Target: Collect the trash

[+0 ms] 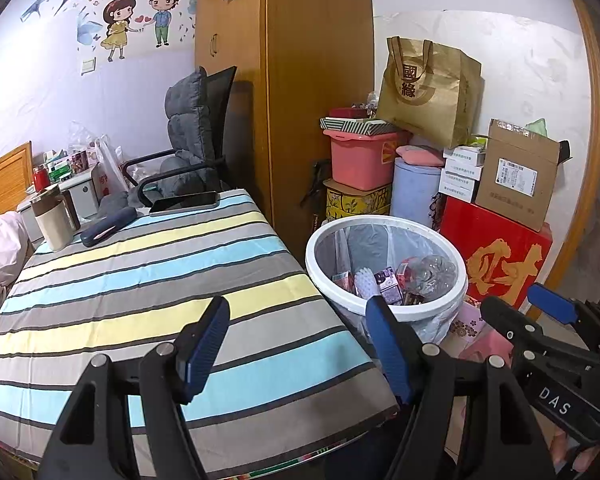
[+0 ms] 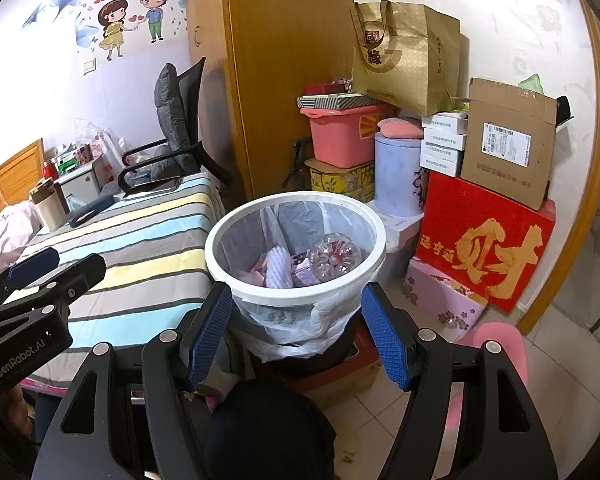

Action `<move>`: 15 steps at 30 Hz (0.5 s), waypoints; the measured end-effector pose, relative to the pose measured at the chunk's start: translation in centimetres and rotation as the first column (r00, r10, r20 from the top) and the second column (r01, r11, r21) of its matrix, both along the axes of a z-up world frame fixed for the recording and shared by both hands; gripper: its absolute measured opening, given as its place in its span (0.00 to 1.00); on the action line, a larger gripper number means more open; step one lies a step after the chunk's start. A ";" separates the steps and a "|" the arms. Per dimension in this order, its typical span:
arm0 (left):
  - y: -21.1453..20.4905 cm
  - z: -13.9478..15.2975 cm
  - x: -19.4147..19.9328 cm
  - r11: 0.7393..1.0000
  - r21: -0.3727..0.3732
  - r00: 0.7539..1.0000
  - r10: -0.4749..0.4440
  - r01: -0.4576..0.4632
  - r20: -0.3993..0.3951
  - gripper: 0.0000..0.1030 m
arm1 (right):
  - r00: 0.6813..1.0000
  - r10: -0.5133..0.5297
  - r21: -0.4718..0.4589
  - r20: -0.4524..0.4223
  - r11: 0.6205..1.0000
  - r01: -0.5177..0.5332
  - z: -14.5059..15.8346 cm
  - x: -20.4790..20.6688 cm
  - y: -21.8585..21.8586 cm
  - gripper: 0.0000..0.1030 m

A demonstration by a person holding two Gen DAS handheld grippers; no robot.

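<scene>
Right wrist view, both claws [image 2: 296, 328] [image 1: 300, 340] apart, empty; bin [image 2: 256, 292] base hidden, trash [image 2: 332, 258] jumbled, indistinct

1. One white trash bin [image 2: 300, 300], centre of the frame, lined with one clear bag.
2. In the bin: one crushed clear bottle [image 2: 334, 258] and one white foam net sleeve [image 2: 279, 266].
3. One striped worktop [image 1: 140, 280], left of the frame, carrying one phone [image 1: 184, 202], one dark case [image 1: 108, 232] and one beige jug [image 1: 54, 220].
4. Two tongs: the left one [image 1: 300, 344] and the right one [image 2: 296, 332], both with jaws apart.
5. One office chair [image 1: 196, 136].
6. One red box [image 2: 484, 240] at the right.
</scene>
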State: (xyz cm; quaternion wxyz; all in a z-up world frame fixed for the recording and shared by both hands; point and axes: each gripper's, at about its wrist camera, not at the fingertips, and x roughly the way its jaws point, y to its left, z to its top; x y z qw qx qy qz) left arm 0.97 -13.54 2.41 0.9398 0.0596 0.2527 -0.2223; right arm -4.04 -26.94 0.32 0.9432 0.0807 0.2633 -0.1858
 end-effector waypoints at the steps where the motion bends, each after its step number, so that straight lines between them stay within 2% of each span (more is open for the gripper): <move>1: 0.0 0.0 0.0 1.000 0.000 1.000 -0.001 0.001 -0.001 0.70 | 1.000 0.001 0.001 0.001 1.000 -0.001 0.0 0.0 0.0 0.67; 15: 0.1 0.1 0.0 1.000 -0.004 1.000 0.003 -0.003 0.001 0.70 | 1.000 0.002 -0.003 0.003 1.000 -0.002 0.2 -0.1 0.1 0.67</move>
